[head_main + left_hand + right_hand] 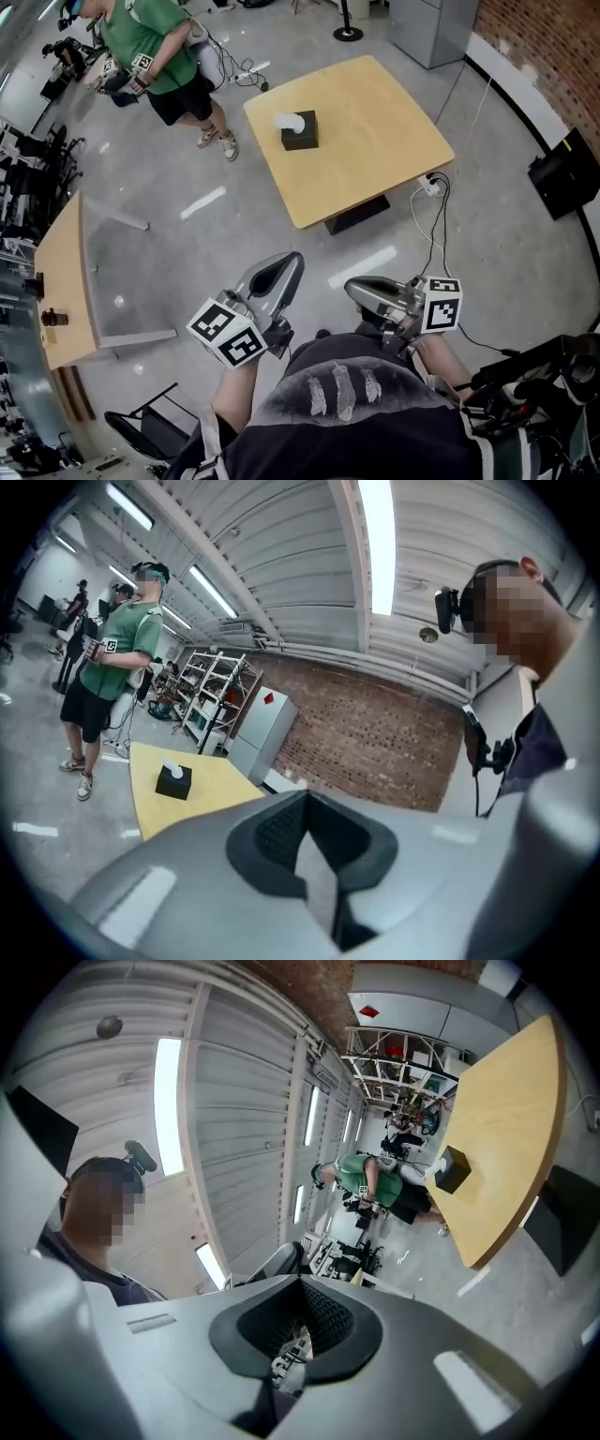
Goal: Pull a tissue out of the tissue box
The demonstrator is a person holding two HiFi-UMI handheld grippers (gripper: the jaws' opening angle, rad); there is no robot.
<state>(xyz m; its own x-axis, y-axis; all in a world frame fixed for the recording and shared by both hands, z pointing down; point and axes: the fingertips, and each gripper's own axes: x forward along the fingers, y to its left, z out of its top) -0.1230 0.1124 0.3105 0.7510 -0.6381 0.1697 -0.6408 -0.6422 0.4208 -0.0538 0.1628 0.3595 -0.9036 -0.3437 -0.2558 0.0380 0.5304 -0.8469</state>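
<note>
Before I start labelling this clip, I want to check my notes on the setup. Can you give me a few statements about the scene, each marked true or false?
1. The tissue box sits on the wooden table. True.
2. A white tissue sticks up out of the box. True.
3. The left gripper is clamped on the tissue. False: its jaws are together on nothing, and it is close to the wearer's body, well away from the table.
4. The tissue box is red. False: it is black.
5. A person in a green shirt stands on the floor near the table. True.
</note>
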